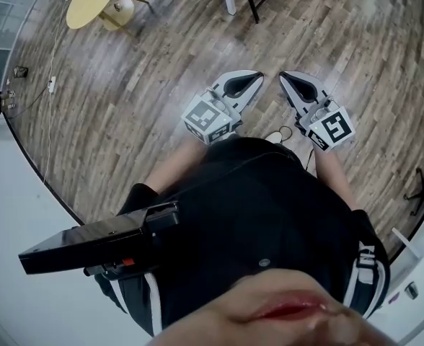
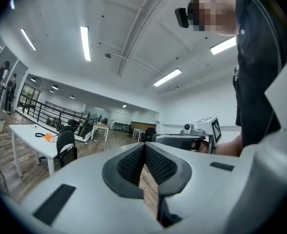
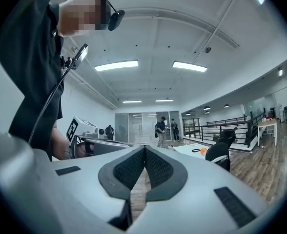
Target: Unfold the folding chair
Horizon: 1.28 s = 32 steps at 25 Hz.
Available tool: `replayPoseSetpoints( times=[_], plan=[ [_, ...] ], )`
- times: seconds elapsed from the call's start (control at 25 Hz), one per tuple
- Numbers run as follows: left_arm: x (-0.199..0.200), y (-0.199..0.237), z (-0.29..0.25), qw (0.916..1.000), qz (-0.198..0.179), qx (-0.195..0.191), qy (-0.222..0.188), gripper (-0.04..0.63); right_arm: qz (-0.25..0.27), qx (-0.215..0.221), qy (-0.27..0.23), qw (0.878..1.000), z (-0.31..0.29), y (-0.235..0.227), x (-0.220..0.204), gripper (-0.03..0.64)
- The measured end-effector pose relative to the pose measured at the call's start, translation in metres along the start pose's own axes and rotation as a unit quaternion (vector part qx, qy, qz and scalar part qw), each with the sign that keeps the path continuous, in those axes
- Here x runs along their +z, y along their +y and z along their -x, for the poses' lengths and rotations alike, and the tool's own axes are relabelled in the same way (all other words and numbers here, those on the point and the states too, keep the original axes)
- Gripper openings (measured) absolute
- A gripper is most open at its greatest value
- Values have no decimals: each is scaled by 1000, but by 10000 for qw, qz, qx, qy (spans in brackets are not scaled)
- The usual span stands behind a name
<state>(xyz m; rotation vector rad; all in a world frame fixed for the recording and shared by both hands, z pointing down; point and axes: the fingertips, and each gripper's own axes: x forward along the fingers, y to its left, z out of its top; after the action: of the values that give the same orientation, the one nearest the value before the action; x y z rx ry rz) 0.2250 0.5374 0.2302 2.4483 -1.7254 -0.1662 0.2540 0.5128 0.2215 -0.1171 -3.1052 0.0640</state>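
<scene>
grey left gripper (image 1: 256, 76), yellow table (image 1: 91, 0)

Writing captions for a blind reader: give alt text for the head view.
A person in black holds the left gripper and right gripper side by side, shut and empty, over a wood-plank floor; a round yellow table stands upper left.

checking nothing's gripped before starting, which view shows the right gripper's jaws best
The right gripper view: the right gripper fills it, pads closed together with nothing between. The head view shows it from above; the left gripper view catches only its side.
</scene>
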Motion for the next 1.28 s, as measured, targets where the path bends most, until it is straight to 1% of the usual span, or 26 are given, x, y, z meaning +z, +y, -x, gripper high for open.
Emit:
replayPoseSetpoints(
  times=[0.16,0.32,0.48,0.56,0.68,1.12,1.28],
  plan=[
    [-6,-7,-7,9996,-225,-10,167,5,4,-105,-17,9999,8,-7,-4,8],
    [-10,-16,-16,9994,-277,46,222,3,7,-68,5,10000,19,-9,-7,8],
    [-11,-16,-26,9995,-159,159,212,5,96,-10,-5,10000,26,-12,-6,8],
    [-12,-16,-31,9996,-71,141,218,5,130,-3,-3,9999,29,-14,-7,8],
    [-13,-21,-40,9997,-77,101,222,5,128,77,-23,9999,35,-15,-10,8],
    [-18,-23,-71,9975,-188,608,291,5,66,453,-77,9989,53,-39,-14,8],
    [-19,-19,-71,9968,-250,695,310,5,35,474,-87,9988,50,-43,-16,8]
  ],
)
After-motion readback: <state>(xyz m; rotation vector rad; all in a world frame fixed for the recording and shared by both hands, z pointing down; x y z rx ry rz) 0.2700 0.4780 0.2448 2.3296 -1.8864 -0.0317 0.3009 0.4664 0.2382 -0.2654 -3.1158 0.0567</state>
